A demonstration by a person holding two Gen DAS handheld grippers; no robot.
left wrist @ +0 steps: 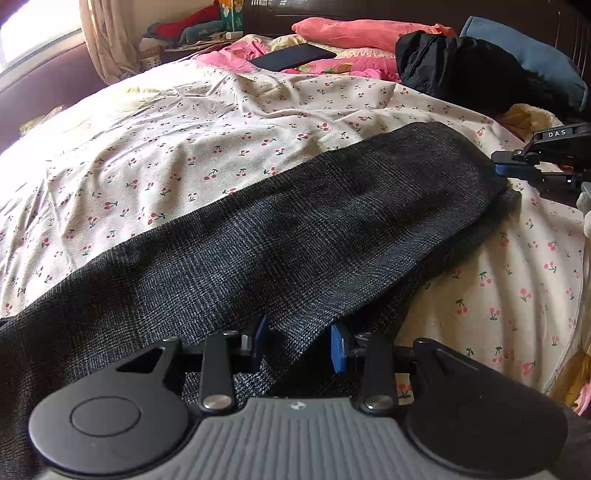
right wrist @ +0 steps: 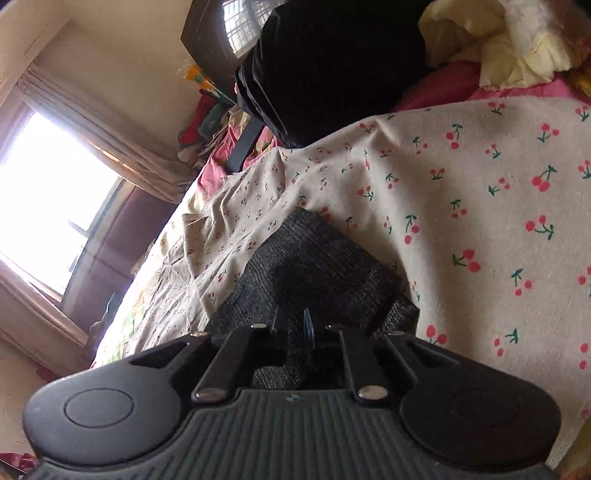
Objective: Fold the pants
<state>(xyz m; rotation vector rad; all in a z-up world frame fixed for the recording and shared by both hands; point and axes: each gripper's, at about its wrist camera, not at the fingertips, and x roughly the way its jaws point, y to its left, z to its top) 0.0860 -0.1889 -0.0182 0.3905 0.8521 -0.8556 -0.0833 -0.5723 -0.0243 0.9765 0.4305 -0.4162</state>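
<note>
Left tongs point(left wrist: 300, 341) astride pants point(left wrist: 295, 229), grip unclear

Daylight only, from window point(left wrist: 33, 29) far beyond left fingers point(left wrist: 260, 332), blown out to white. Same window point(right wrist: 48, 206) overexposed in right wrist view, glare washing curtain point(right wrist: 110, 122) edge. Cherry-print sheet point(left wrist: 184, 147) bright, near-clipped toward window, duller beside right-hand finger. Dark checked pants point(left wrist: 295, 229) show weave sharply ahead of fingers; soft shadow patches on them. Black garment point(right wrist: 332, 66) beyond right fingers point(right wrist: 307, 328) crushed to featureless black. Strong fisheye bending at edges; right wrist view steeply tilted, slightly soft.
</note>
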